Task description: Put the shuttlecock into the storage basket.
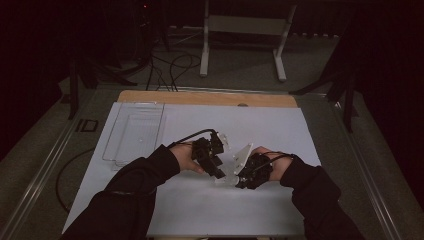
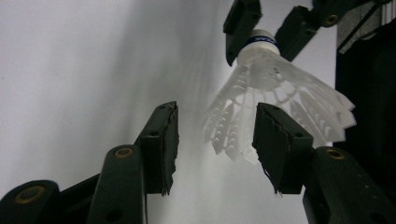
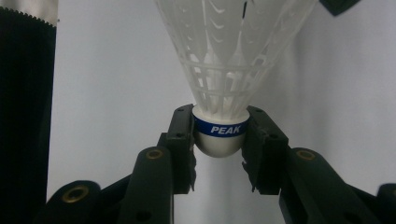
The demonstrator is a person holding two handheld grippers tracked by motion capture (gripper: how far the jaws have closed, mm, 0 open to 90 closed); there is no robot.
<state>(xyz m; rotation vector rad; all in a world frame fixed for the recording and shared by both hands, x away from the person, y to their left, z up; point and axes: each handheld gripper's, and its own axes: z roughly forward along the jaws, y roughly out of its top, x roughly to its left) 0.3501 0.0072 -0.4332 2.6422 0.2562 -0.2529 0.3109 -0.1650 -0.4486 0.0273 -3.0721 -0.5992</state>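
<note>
Right gripper view: my right gripper point(image 3: 218, 140) has its fingers clamped on the shuttlecock point(image 3: 219, 135) cork; left gripper point(image 2: 215, 140) fingers gape wide beside its skirt, holding nothing.

The high view looks forward and down from above the near edge of the table point(image 1: 200, 115). Each gripper view sits close behind its own jaws, facing along them. Both share the shuttlecock point(image 2: 275, 93): upper right in the left gripper view, top centre in the right gripper view.
</note>
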